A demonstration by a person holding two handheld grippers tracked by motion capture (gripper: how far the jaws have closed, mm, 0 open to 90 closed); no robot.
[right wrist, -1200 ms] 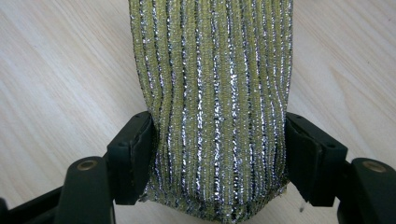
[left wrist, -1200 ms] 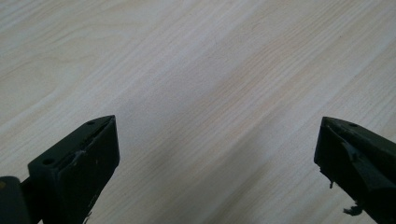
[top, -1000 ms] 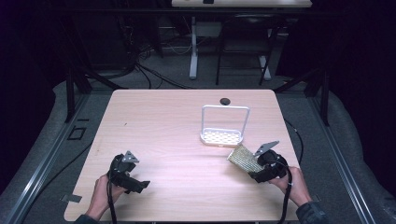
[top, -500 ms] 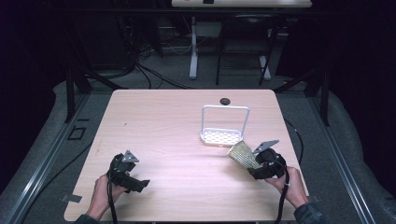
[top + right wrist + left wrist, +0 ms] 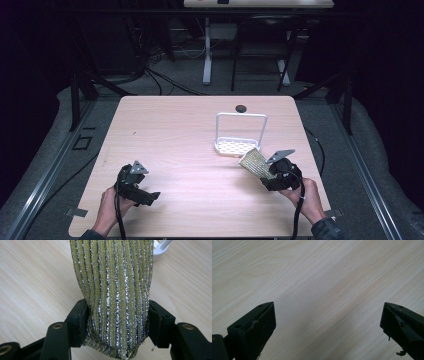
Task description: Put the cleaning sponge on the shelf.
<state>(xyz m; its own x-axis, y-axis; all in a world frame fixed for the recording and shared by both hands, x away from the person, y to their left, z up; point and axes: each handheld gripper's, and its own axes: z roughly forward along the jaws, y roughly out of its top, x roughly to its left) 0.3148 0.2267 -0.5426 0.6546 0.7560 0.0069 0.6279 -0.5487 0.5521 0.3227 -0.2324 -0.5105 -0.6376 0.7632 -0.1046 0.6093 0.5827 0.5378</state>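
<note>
Our right gripper (image 5: 117,315) has just closed on the yellow-green, silver-striped scouring sponge (image 5: 115,287), beside the white perforated rack (image 5: 240,146). Our left gripper (image 5: 328,322) gapes open over the pale wooden table (image 5: 317,277).

The high view looks forward and down over the whole table (image 5: 200,125). Each gripper view sits close above that same tabletop; the right one faces a sponge (image 5: 112,290).

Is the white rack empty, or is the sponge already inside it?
Empty. The sponge is outside the white rack, clamped in the right tool just in front of it.
</note>
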